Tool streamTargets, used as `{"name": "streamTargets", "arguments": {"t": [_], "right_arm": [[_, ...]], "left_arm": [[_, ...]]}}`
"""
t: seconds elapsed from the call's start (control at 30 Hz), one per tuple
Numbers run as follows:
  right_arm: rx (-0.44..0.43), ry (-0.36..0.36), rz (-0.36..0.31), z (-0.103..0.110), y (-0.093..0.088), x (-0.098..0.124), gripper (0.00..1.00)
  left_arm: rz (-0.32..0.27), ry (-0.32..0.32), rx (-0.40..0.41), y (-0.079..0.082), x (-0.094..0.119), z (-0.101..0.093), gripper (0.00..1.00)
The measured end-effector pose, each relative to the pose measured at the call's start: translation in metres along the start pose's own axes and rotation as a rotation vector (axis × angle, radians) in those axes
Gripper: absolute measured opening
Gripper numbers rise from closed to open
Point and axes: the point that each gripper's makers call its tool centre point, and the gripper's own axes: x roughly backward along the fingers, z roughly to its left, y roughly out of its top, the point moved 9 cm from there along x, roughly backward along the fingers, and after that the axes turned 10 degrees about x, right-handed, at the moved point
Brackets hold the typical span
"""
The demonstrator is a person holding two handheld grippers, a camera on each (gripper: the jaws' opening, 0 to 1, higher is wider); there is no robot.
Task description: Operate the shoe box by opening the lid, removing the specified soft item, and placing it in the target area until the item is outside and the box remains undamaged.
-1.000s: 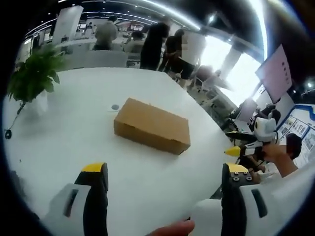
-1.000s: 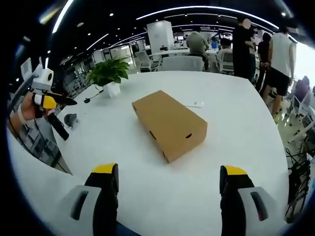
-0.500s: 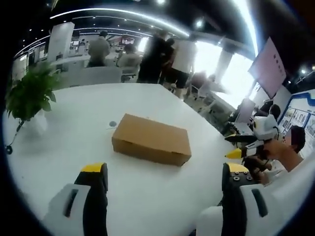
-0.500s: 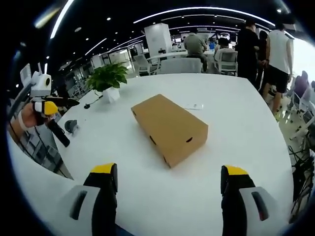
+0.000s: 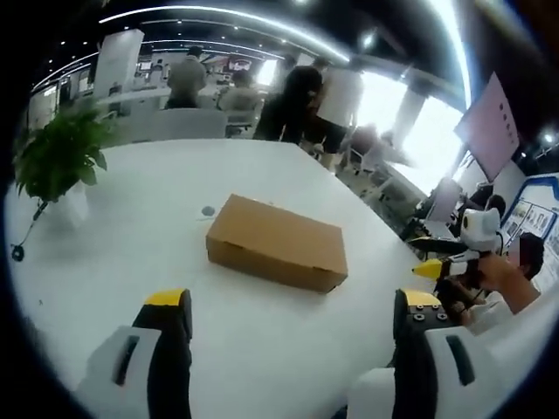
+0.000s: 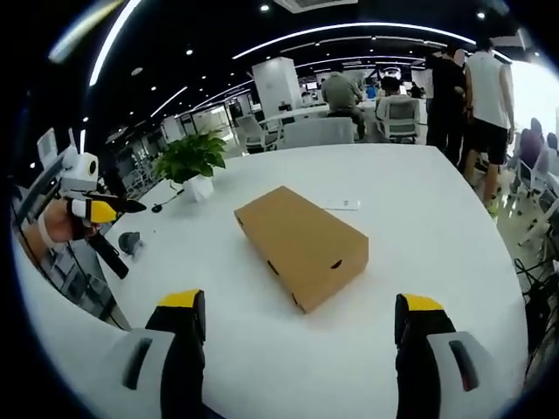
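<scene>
Both pairs of jaws are standing wide apart with nothing between them as I'm holding the left gripper (image 5: 293,301) and right gripper (image 6: 302,305) over the near edge of the white table (image 6: 419,218). I'm seeing the shoe box (image 5: 277,242) lying flat near the table's middle, lid closed, well ahead of both grippers and untouched. A potted plant (image 6: 194,157) is sitting farther back beside it. People (image 6: 476,83) are standing beyond the far edge.
</scene>
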Motion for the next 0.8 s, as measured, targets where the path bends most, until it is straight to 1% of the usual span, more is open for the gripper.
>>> {"name": "streamTargets", "arguments": {"t": [0.1,0.3,0.4,0.43,0.57,0.63,0.73,0.8], "right_arm": [[-0.008,-0.001,0.009,0.001,-0.001,0.001,0.92],[-0.035,-0.002,0.006,-0.001,-0.003,-0.004,0.92],[-0.08,0.008,0.003,-0.001,-0.002,-0.008,0.92],[-0.101,0.012,0.012,-0.002,-0.002,-0.009,0.92],[-0.123,0.019,0.0,-0.007,-0.002,-0.019,0.92],[-0.13,0.019,0.001,-0.004,-0.001,-0.02,0.91],[-0.15,0.022,-0.004,-0.011,-0.004,-0.03,0.9],[-0.155,0.026,-0.007,-0.012,-0.003,-0.033,0.9]], "left_arm": [[-0.003,0.001,0.007,0.001,-0.001,0.0,0.99],[0.006,0.01,0.011,0.0,-0.003,0.002,0.98],[0.009,0.014,0.014,0.0,-0.003,0.003,0.98],[0.007,0.014,0.015,0.0,-0.003,0.003,0.98],[0.005,0.013,0.018,0.0,-0.003,0.002,0.98],[0.008,0.012,0.015,-0.001,-0.004,0.003,0.98],[0.029,0.018,0.003,-0.003,-0.003,0.003,0.95],[0.033,0.024,-0.002,-0.003,-0.003,0.004,0.95]]}}
